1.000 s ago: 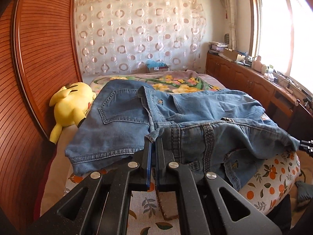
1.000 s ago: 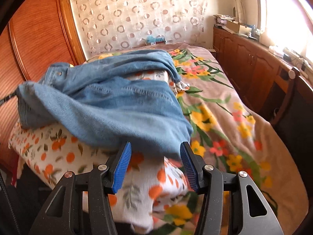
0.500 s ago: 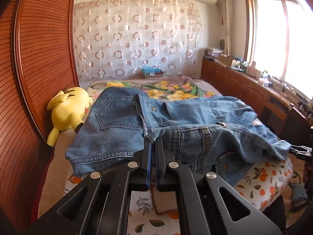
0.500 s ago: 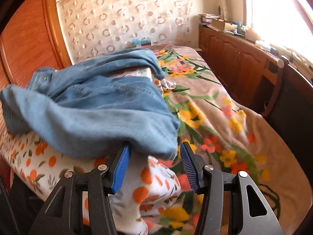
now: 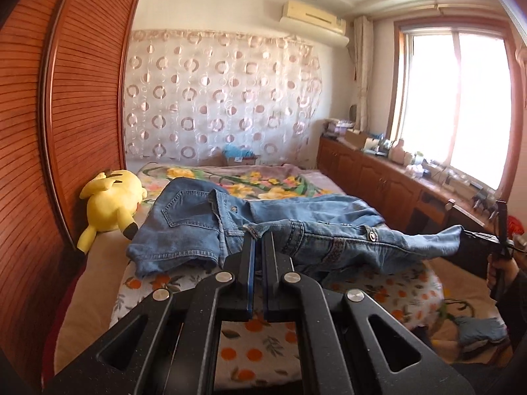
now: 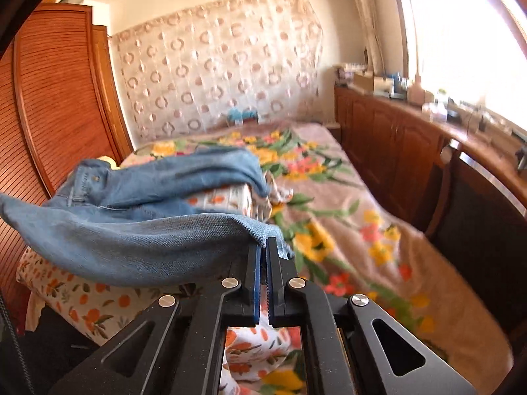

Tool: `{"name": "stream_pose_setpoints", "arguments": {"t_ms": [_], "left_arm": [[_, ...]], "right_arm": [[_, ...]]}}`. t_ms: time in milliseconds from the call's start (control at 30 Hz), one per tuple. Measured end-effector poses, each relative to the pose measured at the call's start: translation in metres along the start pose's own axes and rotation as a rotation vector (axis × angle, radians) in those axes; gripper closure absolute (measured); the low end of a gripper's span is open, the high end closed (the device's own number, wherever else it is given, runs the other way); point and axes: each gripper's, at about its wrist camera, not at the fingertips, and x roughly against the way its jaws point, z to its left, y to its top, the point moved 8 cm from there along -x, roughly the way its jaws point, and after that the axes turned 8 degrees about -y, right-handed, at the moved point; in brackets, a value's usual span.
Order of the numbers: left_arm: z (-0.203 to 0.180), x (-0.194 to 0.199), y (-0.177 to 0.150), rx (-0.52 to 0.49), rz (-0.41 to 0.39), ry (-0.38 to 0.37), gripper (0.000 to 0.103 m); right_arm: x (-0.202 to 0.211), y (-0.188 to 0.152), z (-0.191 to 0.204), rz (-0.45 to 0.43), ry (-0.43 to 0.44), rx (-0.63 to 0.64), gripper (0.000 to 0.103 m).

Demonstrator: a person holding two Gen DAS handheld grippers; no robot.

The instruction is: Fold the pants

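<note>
Blue denim pants (image 5: 210, 227) lie across an orange-print pillow (image 5: 257, 329) on the bed. My left gripper (image 5: 258, 234) is shut on the waistband near the belt loop and holds it lifted. The same pants (image 6: 138, 243) fill the left of the right wrist view, one leg stretched in the air. My right gripper (image 6: 263, 242) is shut on the hem of that leg. In the left wrist view the right gripper (image 5: 467, 235) shows at the far right, held by a hand, with the leg end in it.
A yellow plush toy (image 5: 112, 204) lies at the left by the wooden headboard (image 5: 66, 131). A floral bedspread (image 6: 346, 230) covers the bed. A wooden cabinet (image 6: 395, 151) with clutter runs under the window at the right. A dark chair (image 6: 477, 223) stands beside the bed.
The right gripper's jaws went from open around the leg hem to shut on it. Both grippers rose, lifting the waistband and the leg off the pillow; the pants leg now hangs stretched between them.
</note>
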Motion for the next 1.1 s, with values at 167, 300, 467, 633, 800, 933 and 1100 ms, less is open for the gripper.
{"name": "stream_pose_setpoints", "arguments": {"t_ms": [167, 300, 467, 633, 800, 933, 1100], "left_arm": [[-0.007, 0.02, 0.0, 0.001, -0.002, -0.017, 0.099], [-0.008, 0.034, 0.008, 0.004, -0.031, -0.022, 0.099], [-0.012, 0.053, 0.016, -0.015, -0.063, -0.029, 0.099], [-0.009, 0.03, 0.007, -0.024, -0.025, -0.03, 0.099], [-0.007, -0.002, -0.005, -0.043, 0.025, -0.033, 0.099], [-0.001, -0.021, -0.001, -0.055, 0.023, -0.022, 0.099], [0.018, -0.044, 0.011, -0.042, 0.013, 0.003, 0.099]], "right_arm": [[0.048, 0.013, -0.005, -0.073, -0.01, 0.042, 0.101], [0.087, 0.017, -0.002, -0.134, -0.016, 0.063, 0.101], [0.118, 0.022, 0.003, -0.193, -0.021, 0.09, 0.101], [0.105, 0.012, 0.004, -0.21, -0.035, 0.103, 0.101], [0.074, 0.007, 0.008, -0.174, -0.042, 0.107, 0.101], [0.062, 0.022, 0.011, -0.163, -0.046, 0.122, 0.101], [0.054, 0.045, 0.016, -0.169, -0.06, 0.145, 0.101]]}}
